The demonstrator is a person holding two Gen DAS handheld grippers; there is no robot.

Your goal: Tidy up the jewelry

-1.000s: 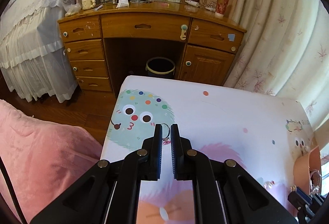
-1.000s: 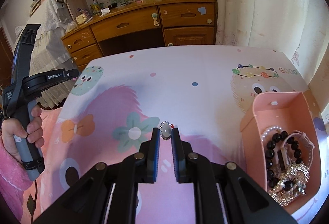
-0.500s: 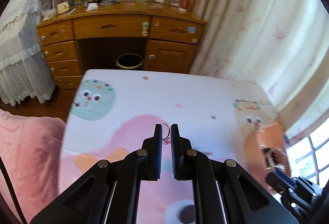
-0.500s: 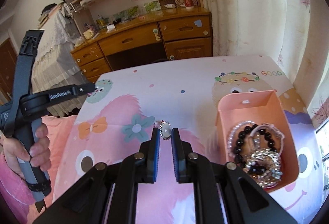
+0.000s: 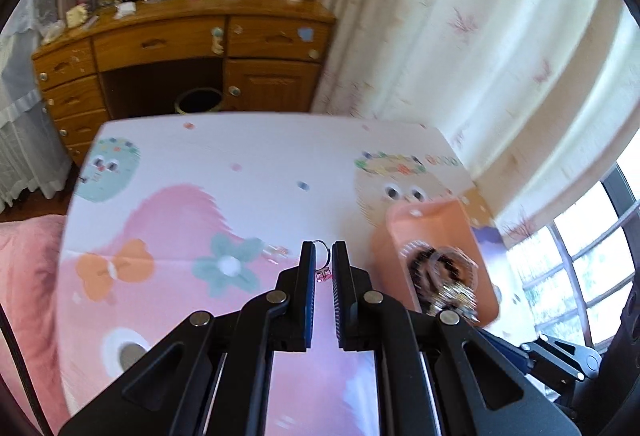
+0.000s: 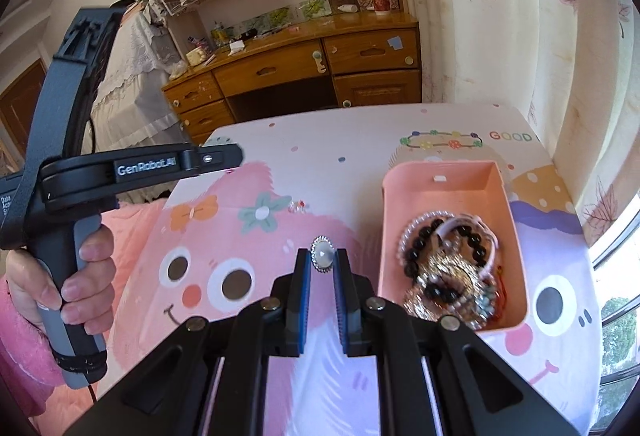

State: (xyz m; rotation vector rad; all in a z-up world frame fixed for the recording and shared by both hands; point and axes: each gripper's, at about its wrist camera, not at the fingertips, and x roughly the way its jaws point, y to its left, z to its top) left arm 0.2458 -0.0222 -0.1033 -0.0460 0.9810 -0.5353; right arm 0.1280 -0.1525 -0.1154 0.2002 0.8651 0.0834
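Note:
My left gripper (image 5: 323, 250) is shut on a thin silver ring with a small pink stone (image 5: 322, 263), held above the cartoon-print table (image 5: 248, 148). My right gripper (image 6: 322, 258) is shut on a silver ring with a pale oval stone (image 6: 322, 254), also above the table. A pink open box (image 6: 452, 180) holds black bead bracelets, pearls and gold pieces (image 6: 448, 264); it lies to the right of both grippers and shows blurred in the left wrist view (image 5: 428, 232). A small clear piece with red (image 6: 298, 206) lies loose on the table beside the flower print.
A wooden desk (image 6: 304, 56) with drawers stands beyond the table's far edge. A curtain (image 5: 480, 56) hangs at the right. A pink blanket (image 5: 24, 276) lies left of the table. The left gripper's handle and hand (image 6: 76, 220) show at the left in the right wrist view.
Both grippers have risen and swung right with their rings still held. The pink box has come closer to both, and more of the table shows below.

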